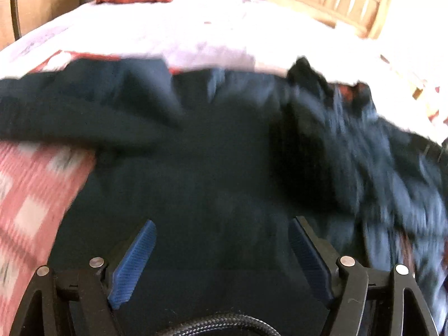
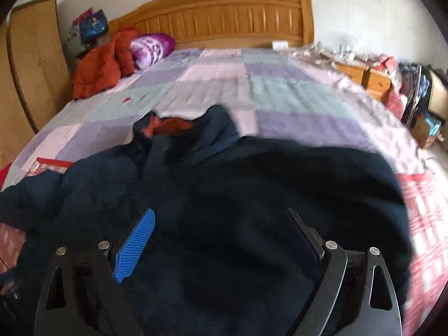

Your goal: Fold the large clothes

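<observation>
A large dark navy jacket [image 1: 218, 154] lies spread across the near part of the bed, blurred by motion. In the right wrist view the same jacket [image 2: 252, 196] shows orange lining at its collar [image 2: 170, 127], which points toward the headboard. My left gripper [image 1: 223, 222] hovers over the jacket's body, open, its blue pads [image 1: 134, 263] wide apart with nothing pinched. My right gripper [image 2: 220, 211] is also open above the dark cloth, and no fold lies between its fingers [image 2: 135, 245].
The bed carries a purple and green patchwork quilt [image 2: 252, 84] and a wooden headboard [image 2: 224, 16]. An orange padded coat [image 2: 100, 64] and a purple rolled blanket [image 2: 151, 49] sit at the far left. A red-and-white patterned cloth [image 1: 30, 204] lies under the jacket. Cluttered nightstands [image 2: 369, 75] stand at the right.
</observation>
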A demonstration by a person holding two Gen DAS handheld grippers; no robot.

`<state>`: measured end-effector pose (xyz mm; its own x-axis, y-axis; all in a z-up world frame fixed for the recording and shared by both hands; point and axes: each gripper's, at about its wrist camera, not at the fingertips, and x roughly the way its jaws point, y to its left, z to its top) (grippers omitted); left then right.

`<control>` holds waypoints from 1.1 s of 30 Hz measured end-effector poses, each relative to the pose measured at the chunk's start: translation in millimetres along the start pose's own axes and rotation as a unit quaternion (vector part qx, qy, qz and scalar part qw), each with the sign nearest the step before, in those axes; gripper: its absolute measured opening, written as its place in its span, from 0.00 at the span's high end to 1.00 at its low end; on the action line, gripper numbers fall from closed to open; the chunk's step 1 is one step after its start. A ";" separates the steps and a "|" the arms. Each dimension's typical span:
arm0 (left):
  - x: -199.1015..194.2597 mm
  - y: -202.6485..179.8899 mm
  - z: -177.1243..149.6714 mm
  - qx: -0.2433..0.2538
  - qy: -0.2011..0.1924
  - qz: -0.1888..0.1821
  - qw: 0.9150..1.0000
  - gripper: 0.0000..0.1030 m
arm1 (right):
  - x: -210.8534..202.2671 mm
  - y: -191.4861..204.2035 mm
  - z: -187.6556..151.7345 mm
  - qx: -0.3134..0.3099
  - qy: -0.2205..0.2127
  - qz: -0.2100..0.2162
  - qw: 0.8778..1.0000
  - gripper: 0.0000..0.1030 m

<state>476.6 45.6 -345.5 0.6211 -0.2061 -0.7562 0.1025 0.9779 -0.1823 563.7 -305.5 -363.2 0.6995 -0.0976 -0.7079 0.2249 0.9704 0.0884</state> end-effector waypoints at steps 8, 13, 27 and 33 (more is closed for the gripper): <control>72.3 32.9 41.6 -0.025 0.043 0.033 0.998 0.19 | 12.7 95.1 -34.6 -0.073 -0.008 -0.007 0.997 0.09; 5.8 102.5 30.9 -0.072 -0.030 0.025 0.997 0.17 | 27.4 164.3 -28.2 -0.120 -0.004 0.067 0.991 0.09; -13.3 449.9 56.8 -0.430 -0.045 0.033 0.901 0.14 | 90.8 186.5 -65.0 -0.169 0.046 0.027 0.984 0.00; 14.0 474.8 75.7 -0.469 -0.064 -0.007 0.881 0.08 | 81.2 181.0 -65.1 -0.164 0.045 0.033 0.985 0.00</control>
<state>592.7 509.7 -395.1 0.7132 -0.1530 -0.6840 -0.5399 0.5024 -0.6754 617.0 -123.5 -450.3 0.6396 -0.0262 -0.7683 -0.0611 0.9945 -0.0848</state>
